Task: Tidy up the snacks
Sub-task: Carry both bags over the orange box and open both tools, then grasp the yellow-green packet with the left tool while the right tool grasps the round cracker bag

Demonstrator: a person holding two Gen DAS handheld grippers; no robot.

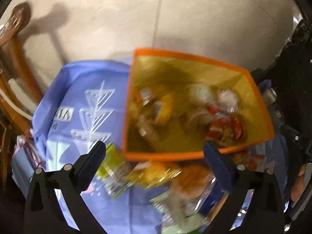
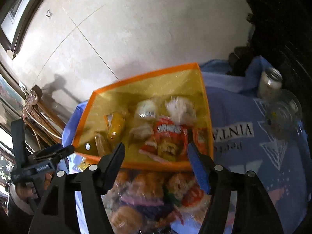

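A yellow bag with an orange rim [image 1: 163, 157] [image 2: 140, 78] stands open on a blue cloth [image 1: 87, 89] [image 2: 243, 156]. Several wrapped snacks lie inside it, among them a red packet [image 2: 167, 130] [image 1: 220, 128] and white-wrapped buns [image 2: 181, 109]. More snack packets [image 1: 175, 177] [image 2: 148, 195] lie on the cloth in front of the bag, blurred. My left gripper [image 1: 156, 156] is open and empty above the bag's near rim. My right gripper [image 2: 157, 154] is open and empty above the near rim too. The left gripper also shows at the left of the right wrist view [image 2: 48, 152].
A white can [image 2: 270, 85] and clear plastic containers [image 2: 282, 111] stand at the cloth's far right. A wooden chair [image 1: 17, 62] [image 2: 37, 105] stands left of the table. Pale tiled floor [image 1: 156, 19] lies beyond.
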